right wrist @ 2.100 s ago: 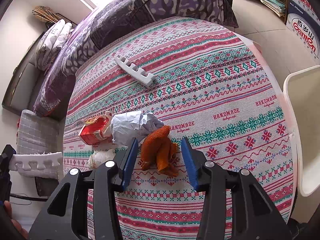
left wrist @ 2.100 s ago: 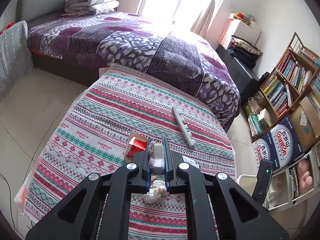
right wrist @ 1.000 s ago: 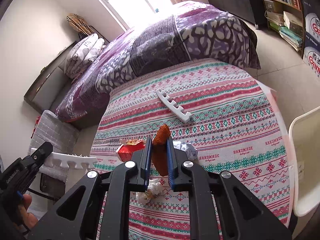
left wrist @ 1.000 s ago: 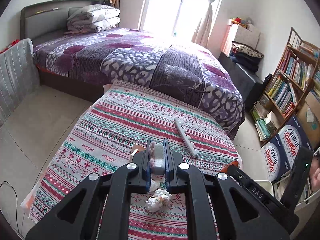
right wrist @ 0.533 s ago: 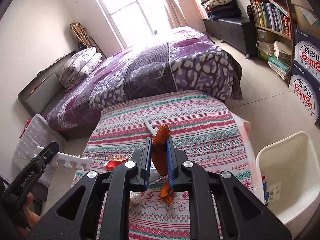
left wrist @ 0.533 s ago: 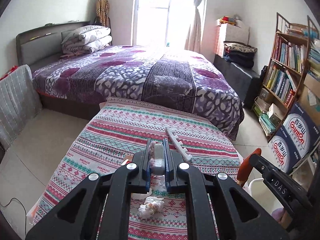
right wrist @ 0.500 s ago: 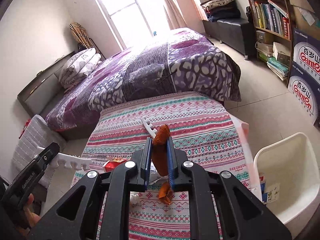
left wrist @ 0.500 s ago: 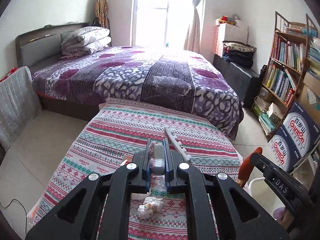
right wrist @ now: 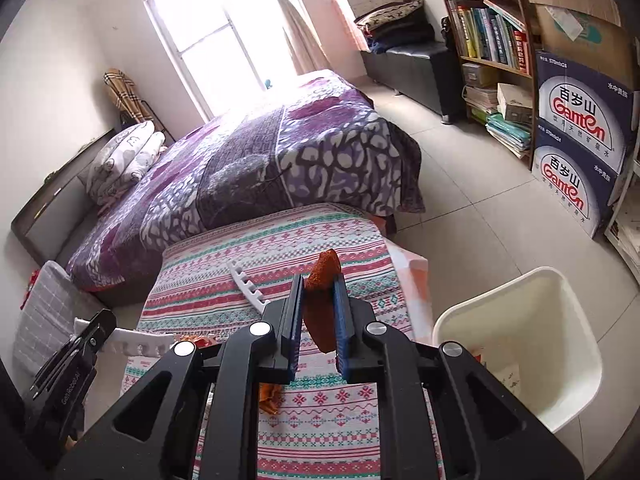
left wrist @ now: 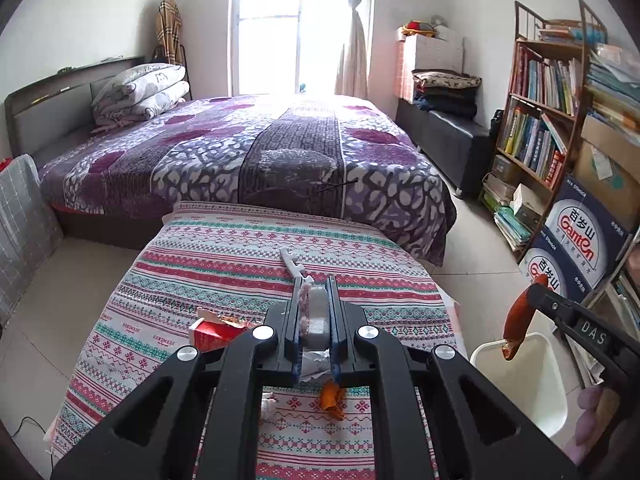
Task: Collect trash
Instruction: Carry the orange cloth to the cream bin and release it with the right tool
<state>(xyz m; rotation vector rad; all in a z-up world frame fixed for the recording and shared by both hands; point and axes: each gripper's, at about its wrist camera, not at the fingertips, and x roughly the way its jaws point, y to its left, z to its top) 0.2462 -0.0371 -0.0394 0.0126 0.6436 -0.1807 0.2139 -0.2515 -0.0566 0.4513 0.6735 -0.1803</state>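
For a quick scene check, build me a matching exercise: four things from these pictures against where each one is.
Things:
1. orange peel
2. white comb-shaped piece
3. white bin
4. red carton

Places:
A. on the floor beside the table
B. near the left edge of the striped cloth
C. clamped in the right hand-held gripper
D. flat at mid-cloth

Pairs: 1-C, 2-D, 3-A, 4-B

Both tilted downward: left gripper (left wrist: 315, 312) clamped on a white piece, right gripper (right wrist: 319, 312) clamped on orange peel.
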